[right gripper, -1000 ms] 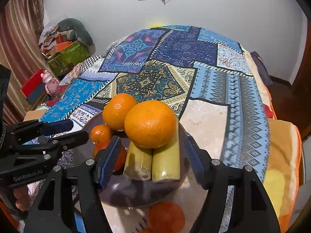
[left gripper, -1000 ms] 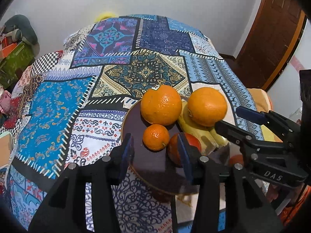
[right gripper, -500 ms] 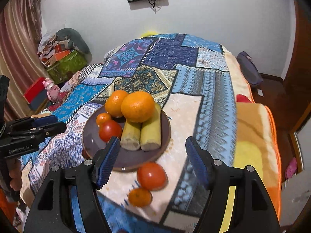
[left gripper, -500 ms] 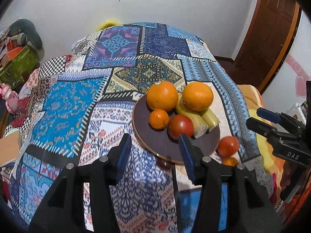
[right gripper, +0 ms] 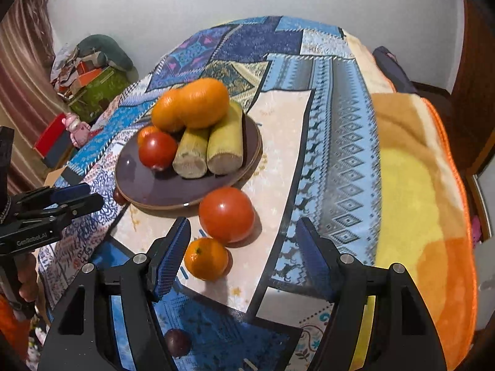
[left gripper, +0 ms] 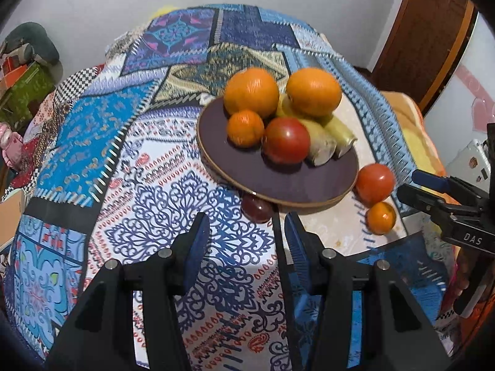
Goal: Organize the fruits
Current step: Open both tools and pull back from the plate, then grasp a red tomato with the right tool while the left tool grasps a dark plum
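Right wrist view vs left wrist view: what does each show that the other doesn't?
Right wrist only: a dark round fruit low on the cloth between its own fingers, and the left gripper seen from the side.

Left wrist only: the brown door and the right gripper seen from the side.

Both: the plate of fruit, plus the loose tomato and small orange beside it.

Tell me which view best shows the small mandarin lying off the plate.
The right wrist view: the small mandarin lies near and unobstructed between the open fingers, stem showing, beside the tomato. The left wrist view shows it small and blurred at the right, past the plate.
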### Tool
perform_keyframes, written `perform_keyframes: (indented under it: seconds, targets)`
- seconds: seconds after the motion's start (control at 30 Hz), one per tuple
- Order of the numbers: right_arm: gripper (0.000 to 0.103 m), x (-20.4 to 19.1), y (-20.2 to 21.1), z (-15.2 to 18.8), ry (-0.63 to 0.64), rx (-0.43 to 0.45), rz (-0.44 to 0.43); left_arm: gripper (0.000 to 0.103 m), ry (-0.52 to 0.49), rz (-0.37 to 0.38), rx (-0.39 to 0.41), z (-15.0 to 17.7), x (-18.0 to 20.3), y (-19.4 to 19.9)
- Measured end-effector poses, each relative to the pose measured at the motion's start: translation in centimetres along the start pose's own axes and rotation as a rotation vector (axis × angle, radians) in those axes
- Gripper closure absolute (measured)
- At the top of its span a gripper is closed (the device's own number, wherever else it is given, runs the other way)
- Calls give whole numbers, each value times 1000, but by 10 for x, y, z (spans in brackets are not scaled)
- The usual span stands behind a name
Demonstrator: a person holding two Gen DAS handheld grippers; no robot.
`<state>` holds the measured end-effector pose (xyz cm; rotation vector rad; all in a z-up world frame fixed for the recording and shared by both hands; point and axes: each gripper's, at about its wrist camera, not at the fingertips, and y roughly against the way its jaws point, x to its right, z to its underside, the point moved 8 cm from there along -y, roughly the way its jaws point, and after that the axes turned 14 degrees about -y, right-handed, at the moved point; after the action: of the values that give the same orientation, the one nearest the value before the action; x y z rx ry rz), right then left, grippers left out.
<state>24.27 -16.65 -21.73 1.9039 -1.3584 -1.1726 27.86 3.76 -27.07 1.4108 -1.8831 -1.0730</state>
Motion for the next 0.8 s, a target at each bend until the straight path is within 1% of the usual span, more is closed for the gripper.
perform_keyframes:
  seconds: [0.1,0.17,0.37,0.47,0.53,0.57,0.63,0.67,0.8]
  targets:
    - [36,-2,-6,0,5,-12,-7,54,5,13,-15,3,1,-11]
    - [36,-3,-9,1,7,-19,-14,60,0,16,-30,4,2,-18]
    - [36,-8,-21,4,19,-45,-34,63,-17,16,-34,-2,1,-27]
    - [40,-9,-26,6,21,-57,-42,67,-24,22,-40,-3,1,-32]
    - [46,-9,-29,8,16,-73,-52,70,-26,23,-39,-4,1,-34]
    - [50,-9,-30,8,14,-77,-55,73,-25,25,-38,-4,1,-34]
    - [56,-9,-32,9,14,-84,-59,77,-26,28,-35,-4,1,-34]
    - [58,-9,-33,9,13,-83,-63,77,-26,28,-34,-5,1,-35]
    - [59,-9,-31,9,13,-78,-67,78,-21,29,-33,-5,0,-34]
